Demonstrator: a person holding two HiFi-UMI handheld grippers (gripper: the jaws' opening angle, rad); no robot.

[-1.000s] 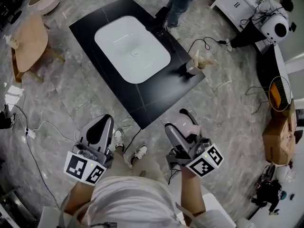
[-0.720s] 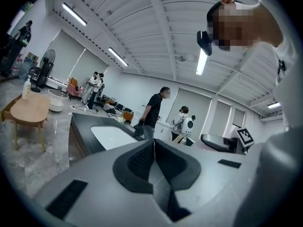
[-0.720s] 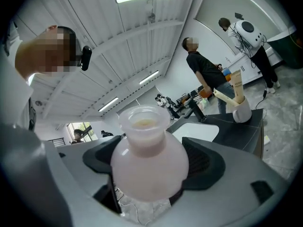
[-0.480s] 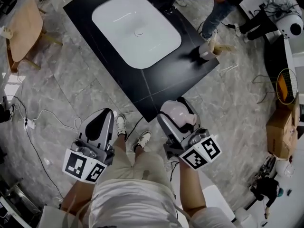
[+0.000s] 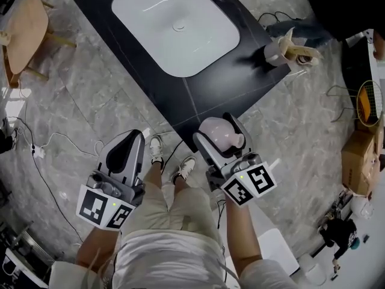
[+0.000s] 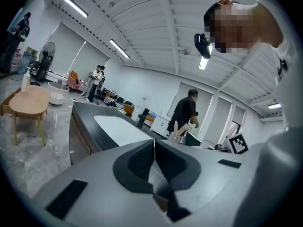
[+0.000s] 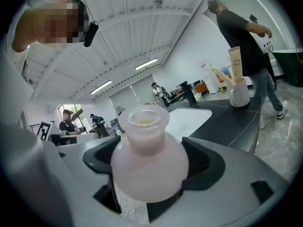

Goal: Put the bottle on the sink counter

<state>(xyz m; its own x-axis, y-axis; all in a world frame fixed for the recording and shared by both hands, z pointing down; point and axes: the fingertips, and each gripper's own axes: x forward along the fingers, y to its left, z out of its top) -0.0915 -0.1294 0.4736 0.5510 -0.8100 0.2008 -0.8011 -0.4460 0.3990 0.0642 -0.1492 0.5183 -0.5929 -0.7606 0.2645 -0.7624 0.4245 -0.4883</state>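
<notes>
— What lies ahead of us?
— The black sink counter (image 5: 198, 101) with its white basin (image 5: 174, 26), and a cup (image 5: 278, 54), perhaps holding tubes.
— And our hands?
— Our right gripper (image 5: 216, 134) clamps the pink bottle (image 7: 147, 150) just short of the counter's corner. Our left gripper (image 5: 133, 140) is closed and empty.

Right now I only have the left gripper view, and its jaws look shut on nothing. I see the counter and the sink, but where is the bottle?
Observer: The right gripper is shut on the bottle, with one jaw on each side of its round body.
Operator: Is there a cap on it?
Observer: No cap shows. In the right gripper view its mouth is open.
Operator: Is it over the counter?
Observer: Not yet. In the head view the bottle shows just short of the counter's near edge, by the near corner, with floor behind it.
</notes>
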